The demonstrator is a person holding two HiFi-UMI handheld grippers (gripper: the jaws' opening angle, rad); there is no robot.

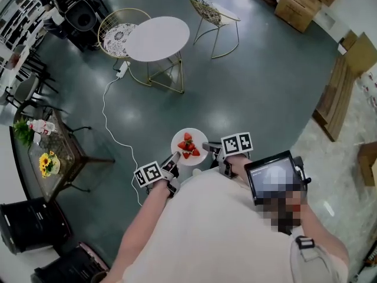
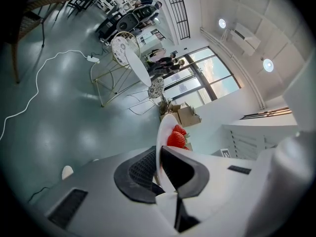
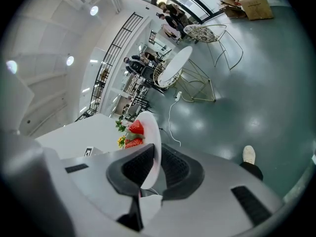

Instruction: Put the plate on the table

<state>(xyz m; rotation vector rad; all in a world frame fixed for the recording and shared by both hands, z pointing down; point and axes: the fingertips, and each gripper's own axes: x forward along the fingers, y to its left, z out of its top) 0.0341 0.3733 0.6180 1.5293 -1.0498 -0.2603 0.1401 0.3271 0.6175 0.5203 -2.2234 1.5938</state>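
Plate (image 1: 179, 141), white, carrying strawberries (image 1: 188, 146): it is hanging in the air above the grey floor (image 1: 259, 87), well apart from the round white table (image 1: 158, 38), on the side of that table nearest the person. Left gripper (image 1: 172, 163) is pinching one edge of the plate, its dark pads pressing on both faces of the rim. Right gripper (image 1: 211, 150) is pinching the opposite edge the same way, rim between its two pads.
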